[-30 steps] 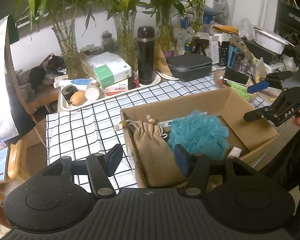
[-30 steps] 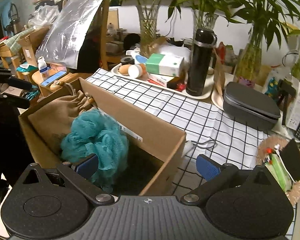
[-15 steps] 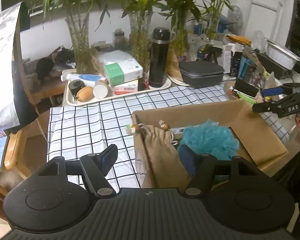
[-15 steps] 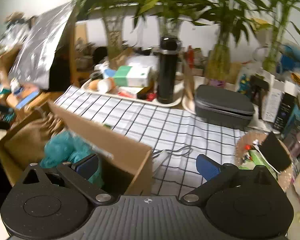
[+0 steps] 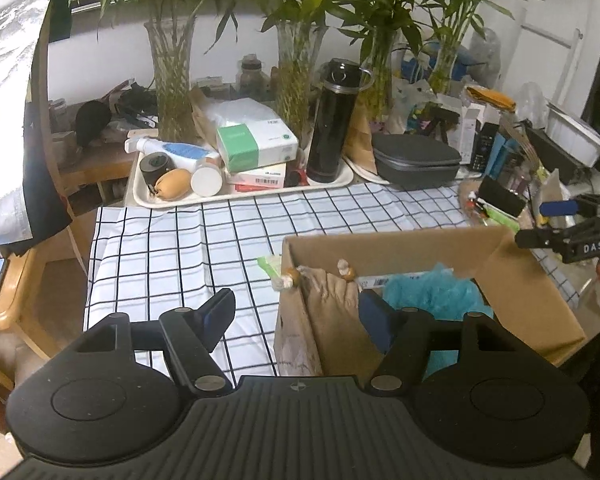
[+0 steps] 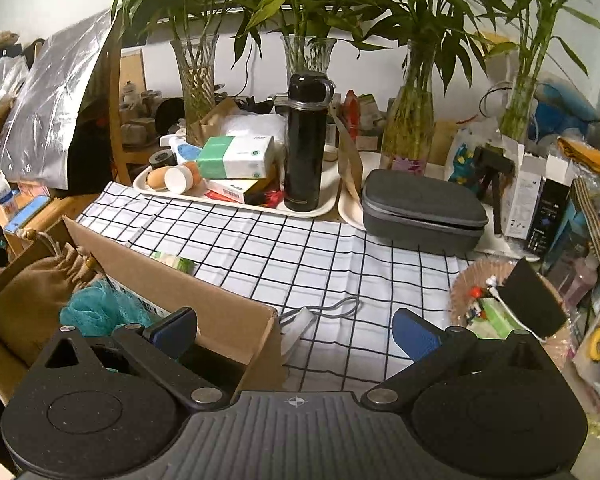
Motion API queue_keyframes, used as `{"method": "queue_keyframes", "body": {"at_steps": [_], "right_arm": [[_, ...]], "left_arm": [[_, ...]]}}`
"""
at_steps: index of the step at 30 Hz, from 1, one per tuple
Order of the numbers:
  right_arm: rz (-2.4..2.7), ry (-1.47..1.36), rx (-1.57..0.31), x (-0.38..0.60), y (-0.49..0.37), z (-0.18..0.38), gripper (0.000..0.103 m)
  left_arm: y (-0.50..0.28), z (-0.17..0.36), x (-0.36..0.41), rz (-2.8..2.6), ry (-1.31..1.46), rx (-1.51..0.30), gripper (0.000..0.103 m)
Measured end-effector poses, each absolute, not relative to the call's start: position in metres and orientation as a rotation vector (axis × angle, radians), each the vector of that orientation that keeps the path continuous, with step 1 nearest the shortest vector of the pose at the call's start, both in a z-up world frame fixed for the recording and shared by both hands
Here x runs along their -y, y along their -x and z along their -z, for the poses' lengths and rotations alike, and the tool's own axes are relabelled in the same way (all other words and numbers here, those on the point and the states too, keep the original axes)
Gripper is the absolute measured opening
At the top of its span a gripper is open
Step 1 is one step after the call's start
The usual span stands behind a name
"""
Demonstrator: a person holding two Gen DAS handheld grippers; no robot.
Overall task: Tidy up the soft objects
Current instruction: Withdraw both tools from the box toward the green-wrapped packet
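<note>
Both grippers hover with spread fingers over the cardboard box, nothing held.

The left gripper (image 5: pixel 298 312) has just been widening its jaws, with nothing pinched between them; compared with a second ago it sits further left, so its left finger now hangs over the checked cloth (image 5: pixel 188 248) and only the right finger over the box's corner. The right gripper (image 6: pixel 296 330) stands wide apart and empty, straddling the cardboard box (image 6: pixel 204 300) wall; its view has swung right off the box. The tan drawstring pouch (image 5: pixel 332 300) lies in the box just ahead of the left gripper's right finger, leaning on the left wall, with the teal bath pouf (image 5: pixel 432 288) beside it.
</note>
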State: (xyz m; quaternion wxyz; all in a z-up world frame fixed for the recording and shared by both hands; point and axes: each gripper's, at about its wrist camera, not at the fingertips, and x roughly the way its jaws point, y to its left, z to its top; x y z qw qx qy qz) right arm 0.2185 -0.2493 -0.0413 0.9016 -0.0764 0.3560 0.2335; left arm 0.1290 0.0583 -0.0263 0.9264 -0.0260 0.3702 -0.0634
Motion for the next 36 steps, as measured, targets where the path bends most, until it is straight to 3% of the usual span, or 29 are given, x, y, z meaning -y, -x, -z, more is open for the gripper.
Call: {"method": "queue_keyframes", "body": {"at_steps": [15,36], "right_arm": [[-0.379,0.079,-0.774,0.263,-0.242,0.049,0.103],[-0.37,0.068,-0.821,0.271,-0.298,0.072,0.103]], "left_arm": [[-0.167,0.029,-0.076,0.121,0.12,-0.711,0.068],[-0.236,0.073,-0.112,0.073,0.229,-0.745,0.067]]}}
